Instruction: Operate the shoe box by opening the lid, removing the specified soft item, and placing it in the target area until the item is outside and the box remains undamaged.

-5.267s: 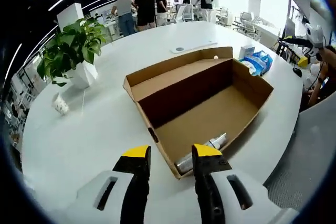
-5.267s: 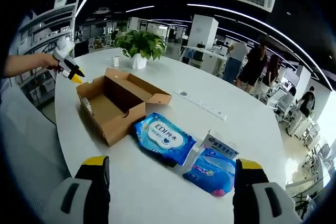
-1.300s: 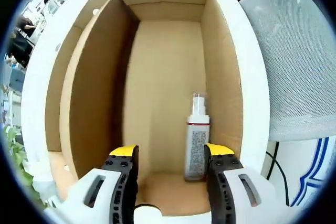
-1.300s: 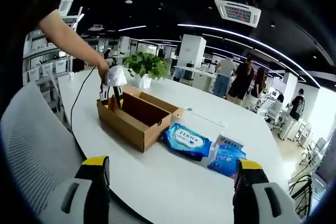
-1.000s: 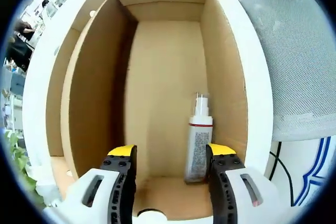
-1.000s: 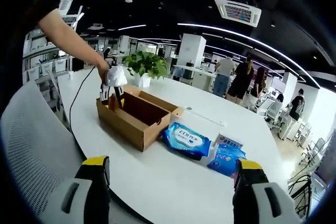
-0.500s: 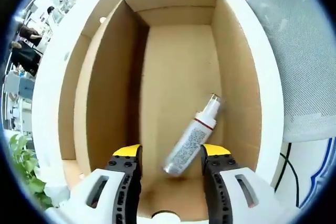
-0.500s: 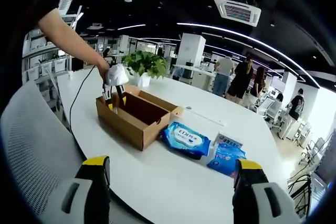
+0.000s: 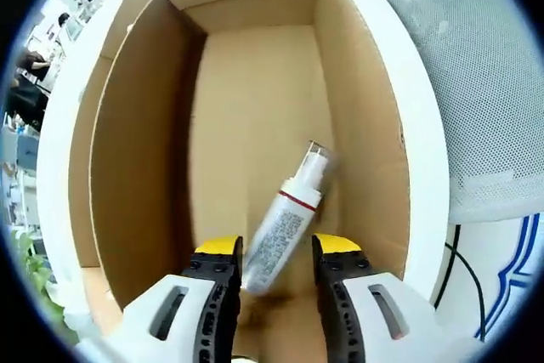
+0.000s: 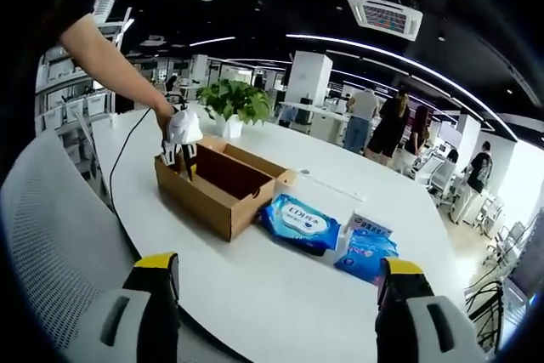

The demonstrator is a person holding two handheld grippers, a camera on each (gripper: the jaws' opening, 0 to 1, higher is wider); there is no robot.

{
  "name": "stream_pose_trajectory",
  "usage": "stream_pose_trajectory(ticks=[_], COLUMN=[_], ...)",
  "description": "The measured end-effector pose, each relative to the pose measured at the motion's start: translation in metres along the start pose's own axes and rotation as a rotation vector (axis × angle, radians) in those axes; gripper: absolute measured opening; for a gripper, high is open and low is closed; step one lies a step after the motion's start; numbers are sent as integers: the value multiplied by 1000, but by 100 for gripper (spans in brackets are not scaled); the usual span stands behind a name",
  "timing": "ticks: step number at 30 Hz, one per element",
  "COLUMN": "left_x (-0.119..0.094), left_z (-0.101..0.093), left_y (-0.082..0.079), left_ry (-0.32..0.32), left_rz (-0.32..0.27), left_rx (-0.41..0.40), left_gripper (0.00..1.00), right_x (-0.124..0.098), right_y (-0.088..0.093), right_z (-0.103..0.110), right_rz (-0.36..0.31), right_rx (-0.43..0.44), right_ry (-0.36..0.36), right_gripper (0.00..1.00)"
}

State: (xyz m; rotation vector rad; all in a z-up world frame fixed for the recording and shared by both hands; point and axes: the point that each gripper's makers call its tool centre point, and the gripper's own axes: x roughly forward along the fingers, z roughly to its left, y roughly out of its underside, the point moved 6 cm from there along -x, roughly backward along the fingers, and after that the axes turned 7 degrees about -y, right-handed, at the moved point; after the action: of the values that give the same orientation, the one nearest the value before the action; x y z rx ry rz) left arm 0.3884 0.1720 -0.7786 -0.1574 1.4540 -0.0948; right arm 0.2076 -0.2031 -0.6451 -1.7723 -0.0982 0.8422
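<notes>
**Left gripper inside open shoe box, jaws around spray bottle**

Open-plan office, dark ceiling with strip lights, a big white table (image 10: 255,286) carrying everything.

Right gripper view, near to far: right gripper (image 10: 276,278) hangs above the near edge of the table, jaws wide apart, nothing between them. A grey mesh chair back (image 10: 51,218) sits off the table's near-left edge. Past mid-table lie a blue wet-wipes pack (image 10: 299,221) and, just beside it to the right, a smaller blue tissue pack (image 10: 367,258) with a white carton (image 10: 367,225) touching it behind. Left of the wipes stands the cardboard shoe box (image 10: 219,183), lid off or folded back, top open. A person's bare arm (image 10: 110,61) reaches in from the left, holding the left gripper (image 10: 181,155) down into the box's left end. Behind the box, a potted plant (image 10: 231,101) near the far edge. People stand in the background.

Left gripper view: looking straight down into the box. Yellow-tipped jaws are part open, one on each side of the lower body of a white spray bottle (image 9: 285,223); can't tell if the pads touch it. Bottle lies tilted on the box floor at the near end, cap pointing toward the right wall. Rest of box floor is bare cardboard. The wipes pack pokes in beyond the box's far wall.
</notes>
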Motion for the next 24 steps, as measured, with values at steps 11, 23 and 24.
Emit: stream_pose_trajectory(ticks=[11, 23, 24], left_x=[13, 6, 4], left_z=[-6, 1, 3], left_y=[9, 13, 13], left_ry=[7, -39, -47], left_rz=[51, 33, 32], left_rx=[74, 21, 9], left_gripper=[21, 20, 20], right_x=[0, 0, -1], right_y=[1, 1, 1], right_z=[-2, -2, -2], right_rz=[8, 9, 9], right_rx=[0, -1, -1], right_ry=[15, 16, 17], right_gripper=[97, 97, 97])
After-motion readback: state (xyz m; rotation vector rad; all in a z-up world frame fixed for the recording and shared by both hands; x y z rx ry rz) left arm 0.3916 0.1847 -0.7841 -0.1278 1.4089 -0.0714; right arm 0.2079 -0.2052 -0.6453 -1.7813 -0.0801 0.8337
